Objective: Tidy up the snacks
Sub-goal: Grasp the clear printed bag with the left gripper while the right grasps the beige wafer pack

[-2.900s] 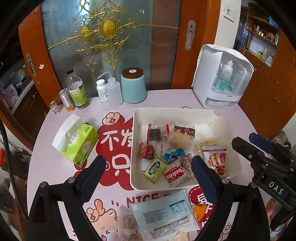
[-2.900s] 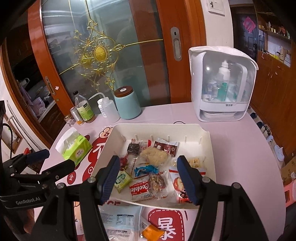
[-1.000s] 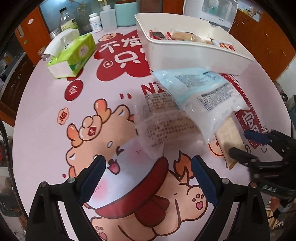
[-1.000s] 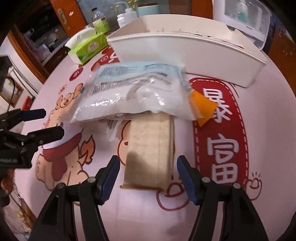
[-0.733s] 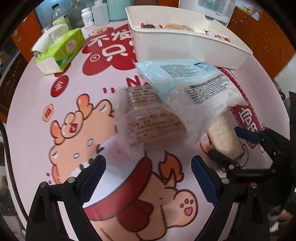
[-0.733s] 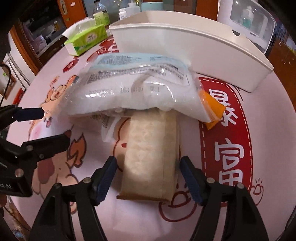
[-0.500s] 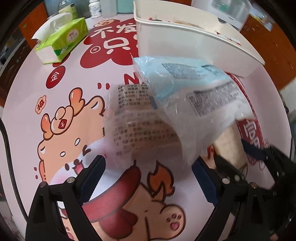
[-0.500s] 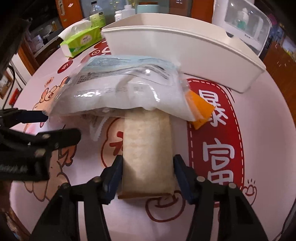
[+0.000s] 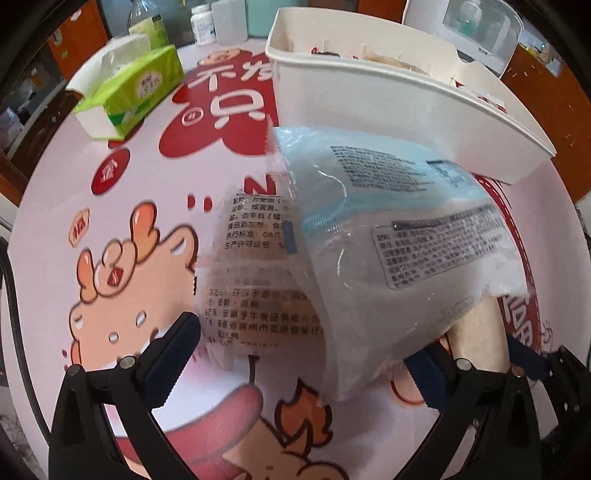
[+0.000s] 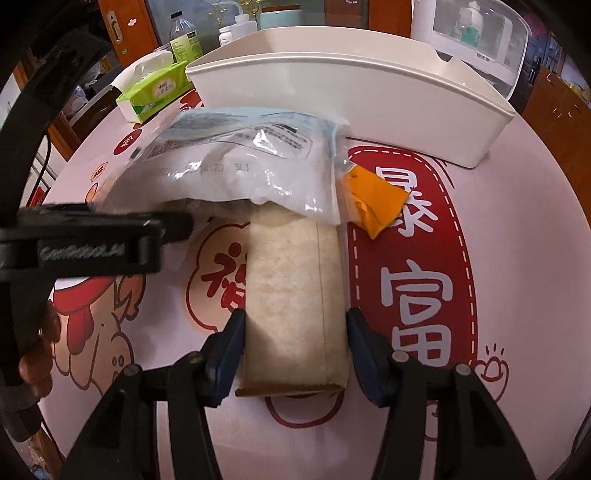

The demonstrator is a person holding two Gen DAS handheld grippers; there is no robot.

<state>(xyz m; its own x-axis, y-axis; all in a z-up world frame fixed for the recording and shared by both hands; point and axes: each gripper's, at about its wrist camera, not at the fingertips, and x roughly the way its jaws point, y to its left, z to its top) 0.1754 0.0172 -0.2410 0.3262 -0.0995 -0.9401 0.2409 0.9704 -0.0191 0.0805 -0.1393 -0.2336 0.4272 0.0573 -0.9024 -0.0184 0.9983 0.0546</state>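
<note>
My right gripper (image 10: pixel 295 354) is shut on a beige wrapped snack bar (image 10: pixel 295 288) that lies on the table, one pad against each long side. The bar's far end is tucked under a big white-and-blue bag (image 10: pixel 240 166). In the left wrist view my left gripper (image 9: pixel 301 362) hangs low over a clear packet of brown snack (image 9: pixel 258 288). Its jaws are opening, and the pads stand apart from the packet and from the bag's near corner (image 9: pixel 369 314) between them. The white snack tray (image 9: pixel 369 85) stands just behind the bag.
An orange packet (image 10: pixel 376 203) pokes out at the bag's right. A green tissue box (image 9: pixel 136 88) sits at the far left, with bottles (image 10: pixel 184 33) and a white appliance (image 10: pixel 476 33) at the back. A hand (image 10: pixel 37 350) shows at the left edge.
The right jaws have closed in onto the beige bar. My left gripper has moved forward and down, so the clear packet and the bag's corner now lie between its fingers.
</note>
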